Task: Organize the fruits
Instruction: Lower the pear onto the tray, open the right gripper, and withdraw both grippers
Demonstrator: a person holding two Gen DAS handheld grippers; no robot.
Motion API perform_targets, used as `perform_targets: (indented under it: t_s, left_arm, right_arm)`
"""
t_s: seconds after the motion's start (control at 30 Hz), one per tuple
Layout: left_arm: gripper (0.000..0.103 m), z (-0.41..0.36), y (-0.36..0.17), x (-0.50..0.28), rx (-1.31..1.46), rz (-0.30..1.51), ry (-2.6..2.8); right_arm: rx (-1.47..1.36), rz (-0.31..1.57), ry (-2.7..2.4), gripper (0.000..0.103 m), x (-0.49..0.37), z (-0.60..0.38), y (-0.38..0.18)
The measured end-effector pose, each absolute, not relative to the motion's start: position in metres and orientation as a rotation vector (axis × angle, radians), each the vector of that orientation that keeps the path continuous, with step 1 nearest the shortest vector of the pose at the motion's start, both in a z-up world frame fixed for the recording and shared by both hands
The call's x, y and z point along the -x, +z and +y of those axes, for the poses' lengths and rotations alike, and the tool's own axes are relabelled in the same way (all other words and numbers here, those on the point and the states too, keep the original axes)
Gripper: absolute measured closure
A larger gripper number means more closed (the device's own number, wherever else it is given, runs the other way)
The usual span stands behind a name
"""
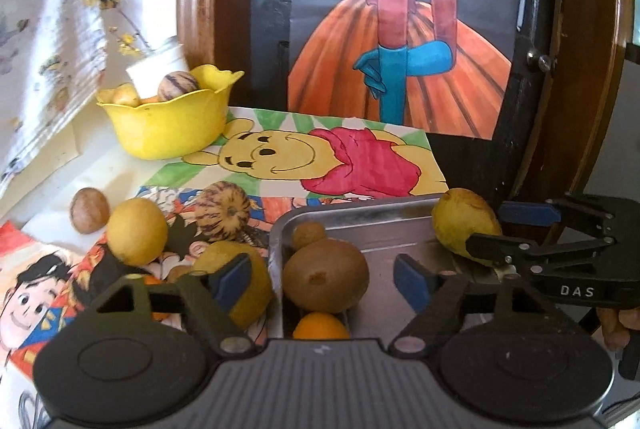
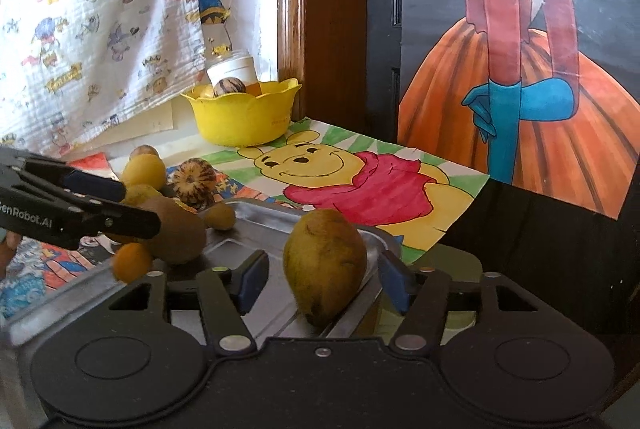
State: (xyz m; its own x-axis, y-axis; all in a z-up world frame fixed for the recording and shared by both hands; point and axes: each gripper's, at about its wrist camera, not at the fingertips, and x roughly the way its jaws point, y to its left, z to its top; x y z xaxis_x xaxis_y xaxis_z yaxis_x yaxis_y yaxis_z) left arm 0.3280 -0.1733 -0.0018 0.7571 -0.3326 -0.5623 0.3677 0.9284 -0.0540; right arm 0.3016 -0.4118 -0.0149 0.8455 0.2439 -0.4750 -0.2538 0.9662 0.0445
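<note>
Fruits, assorted, part sorted. Item one: a yellow-green mango (image 2: 325, 265), lying in the metal tray (image 2: 256, 217) between the fingers of our right gripper (image 2: 320, 283). The jaws stand wide on either side of it, pads apart from the skin; nothing is held.

Item two: a brown kiwi (image 1: 325, 276), in the tray just ahead of our left gripper (image 1: 320, 279). The jaws are wide here too, and empty. A small orange fruit (image 1: 321, 325) sits nearer still, tucked under the kiwi; a smaller brown fruit (image 1: 308, 233) lies beyond it.

Item three: loose fruits left of the left gripper, outside the tray, on the cartoon drawings: a round yellow one (image 1: 137, 231), a striped one (image 1: 222, 208), a brown one (image 1: 89, 215).

Item four: a yellow bowl (image 1: 172, 127), far ahead and to the left, already holding several fruits.

Handling, as we judge it: we close the right pads across the mango's widest part, squarely and gently, since it rests against the tray's rim and could roll or pivot out. We keep the left gripper clear of the right.

Not legible: the fruit behind the left finger of the left gripper, largely covered; the bowl's lower contents; the tray's near edge, hidden by both gripper bodies; whether the mango touches the right pad.
</note>
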Motion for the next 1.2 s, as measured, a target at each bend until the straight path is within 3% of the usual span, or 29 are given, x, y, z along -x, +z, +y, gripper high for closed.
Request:
perform_targets:
  t_s: [0.2, 0.33, 0.5, 1.2]
  left_arm:
    - [0.005, -0.159, 0.005, -0.301, -0.012, 0.587, -0.351]
    - [0.002, -0.148, 0.011, -0.279, 0.023, 0.578, -0.318]
    - [0.001, -0.131, 0.019, -0.246, 0.057, 0.574, -0.267]
    - [0.0, -0.074, 0.032, -0.122, 0.045, 0.579, -0.147]
  right_arm:
    - [0.01, 0.477, 0.26, 0.021, -0.273, -0.403, -0.003]
    - [0.006, 0.462, 0.262, 0.016, -0.248, -0.396, 0.008]
    - [-0.01, 0.434, 0.26, 0.002, -0.208, -0.387, 0.026]
    - [-0.032, 0.452, 0.293, 0.001, -0.077, -0.331, 0.047]
